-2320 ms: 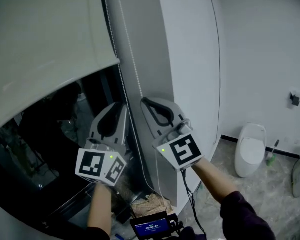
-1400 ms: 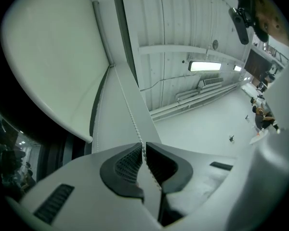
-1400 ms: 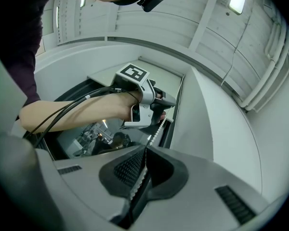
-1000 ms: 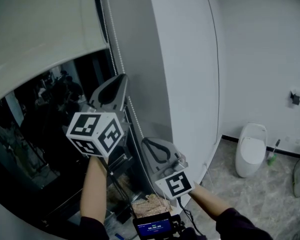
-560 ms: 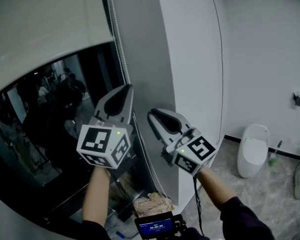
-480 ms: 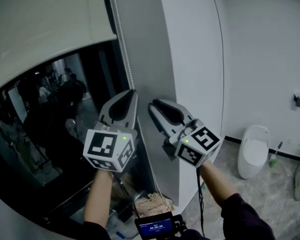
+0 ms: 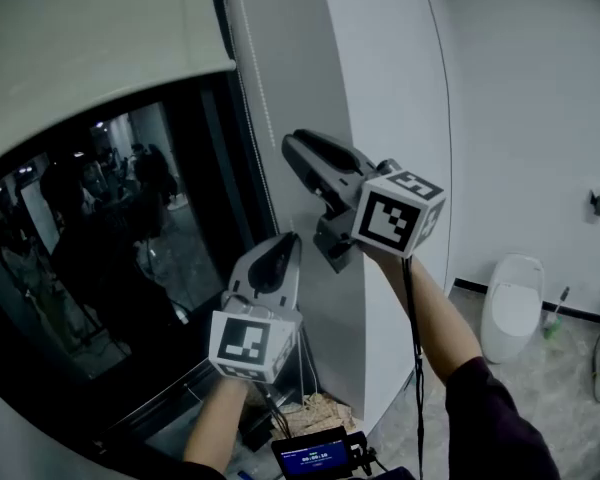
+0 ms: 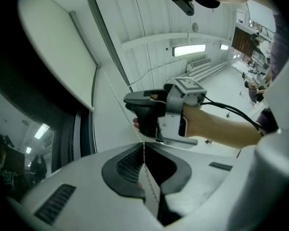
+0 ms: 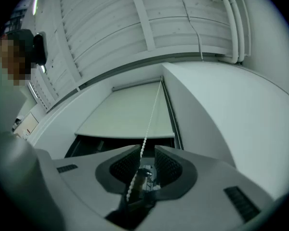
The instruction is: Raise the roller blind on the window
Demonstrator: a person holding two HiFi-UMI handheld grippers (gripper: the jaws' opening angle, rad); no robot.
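Chain [image 8: 119,101] pinched by left hand-held gripper [image 7: 285,243], now lower | right hand-held gripper [image 7: 292,148] raised, spread

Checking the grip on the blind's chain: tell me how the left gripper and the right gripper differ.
The left grey two-jaw gripper is shut on the white bead chain; the right grey two-jaw gripper is open, and the chain merely runs between its jaws. In the head view the left gripper sits low, while the right gripper is higher up the chain. Both are lined up on the same chain beside the cream roller blind.
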